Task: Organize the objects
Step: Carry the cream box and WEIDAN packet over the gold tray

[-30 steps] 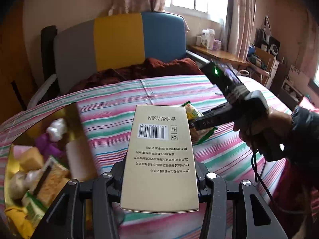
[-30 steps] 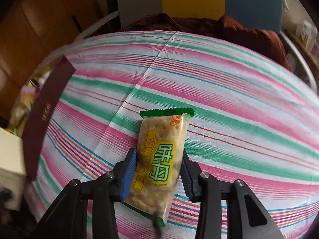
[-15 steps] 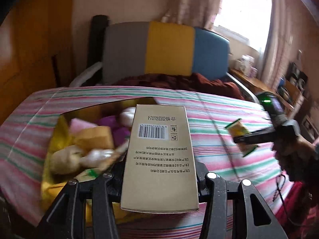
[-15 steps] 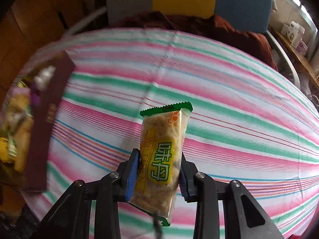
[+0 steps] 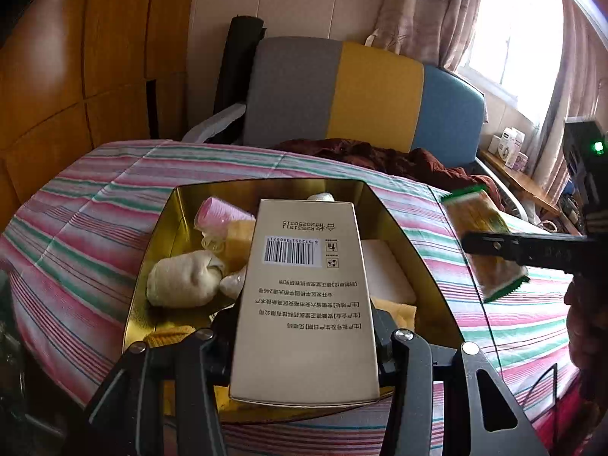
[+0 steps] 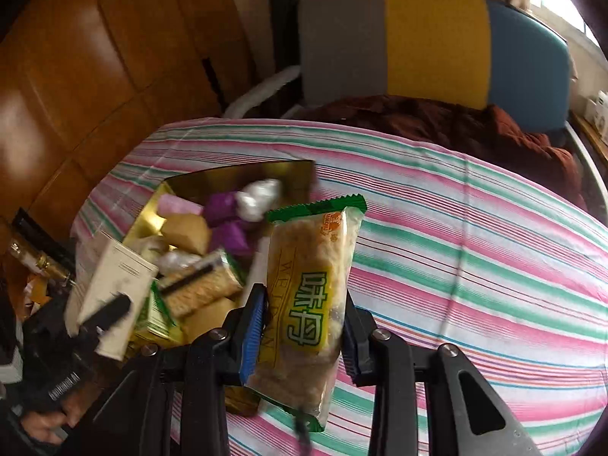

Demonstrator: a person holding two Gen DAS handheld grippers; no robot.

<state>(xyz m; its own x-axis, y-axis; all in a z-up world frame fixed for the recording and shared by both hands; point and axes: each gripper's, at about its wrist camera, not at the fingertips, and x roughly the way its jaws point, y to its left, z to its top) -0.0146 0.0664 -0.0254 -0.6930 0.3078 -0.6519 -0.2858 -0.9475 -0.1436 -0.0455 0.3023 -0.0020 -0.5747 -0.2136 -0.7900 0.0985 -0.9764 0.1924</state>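
Note:
My left gripper [image 5: 304, 345] is shut on a beige carton with a barcode [image 5: 304, 296], held over the gold-lined box [image 5: 399, 228] on the striped bed. Inside that box lie a pink roll [image 5: 222, 212], a cream pouch [image 5: 182, 281] and other wrapped items. My right gripper [image 6: 302, 336] is shut on a snack packet with green ends [image 6: 311, 292], raised above the bed next to the gold-lined box [image 6: 152, 209]. In the left wrist view the right gripper [image 5: 490, 247] and its snack packet [image 5: 482, 235] hang to the right of the box. The beige carton [image 6: 110, 285] shows blurred at the left of the right wrist view.
The striped bedspread [image 6: 475, 247] stretches to the right of the box. A grey, yellow and blue headboard [image 5: 364, 98] and a dark red blanket [image 6: 456, 121] lie beyond. Wooden wardrobe panels [image 5: 76, 76] stand at the left. A shelf with small packages [image 5: 509, 148] sits under the window.
The left gripper swung left with the carton until it hangs over the box. The right gripper closed on the snack packet, lifted it off the bedspread and carried it toward the box.

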